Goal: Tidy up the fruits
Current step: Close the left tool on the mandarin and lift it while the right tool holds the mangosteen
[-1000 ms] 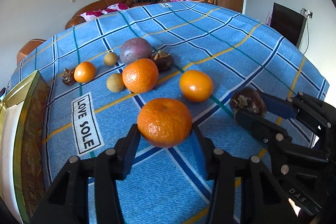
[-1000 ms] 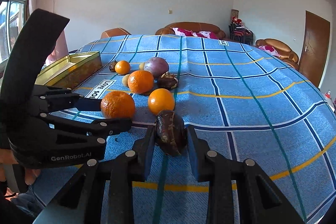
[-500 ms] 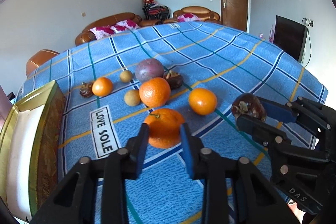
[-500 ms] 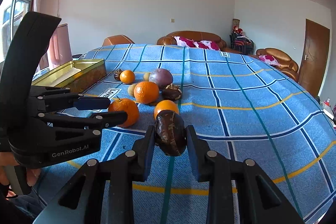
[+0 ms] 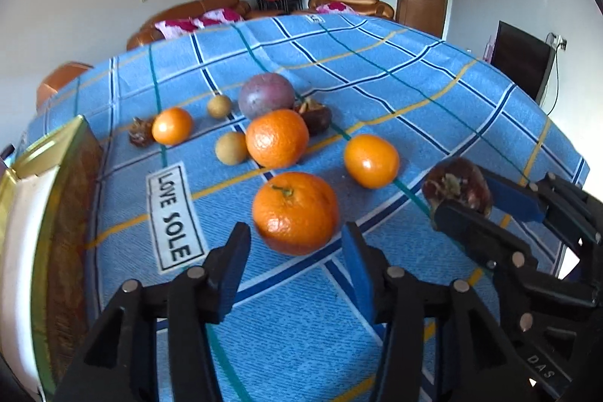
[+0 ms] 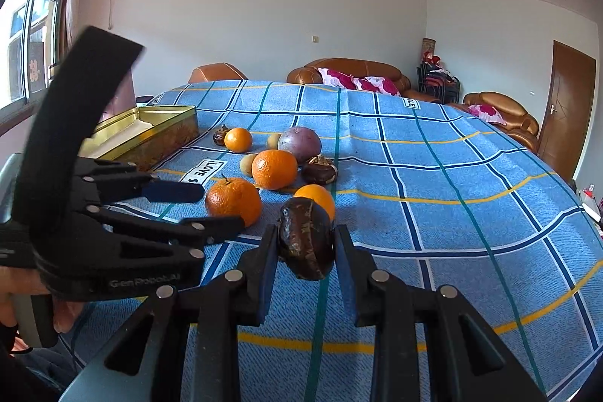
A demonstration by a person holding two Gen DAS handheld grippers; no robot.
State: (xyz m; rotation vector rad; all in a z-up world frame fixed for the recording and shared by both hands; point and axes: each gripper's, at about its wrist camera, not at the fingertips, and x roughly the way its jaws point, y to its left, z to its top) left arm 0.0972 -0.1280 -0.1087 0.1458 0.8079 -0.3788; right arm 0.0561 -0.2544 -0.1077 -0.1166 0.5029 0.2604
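A stemmed orange (image 5: 296, 211) lies on the blue checked cloth (image 5: 414, 93). It sits between the tips of my left gripper (image 5: 294, 228), whose jaws are opening and stand just off its sides. The right wrist view shows the same orange (image 6: 233, 200) at the left gripper (image 6: 222, 210). My right gripper (image 6: 305, 236) is shut on a dark brown fruit (image 6: 306, 238), held above the cloth; it also shows at the right of the left wrist view as the dark fruit (image 5: 458, 185).
Behind lie a big orange (image 5: 277, 138), two small oranges (image 5: 371, 161) (image 5: 172, 126), a purple round fruit (image 5: 266, 95), two tan longans (image 5: 231, 147) (image 5: 219, 106) and a dark mangosteen (image 5: 314, 117). An open gold tin (image 5: 22, 176) stands at the left edge.
The left jaws held the orange, then drew shut behind it, and now stand spread around it on the cloth. The right gripper keeps its hold on the dark fruit.
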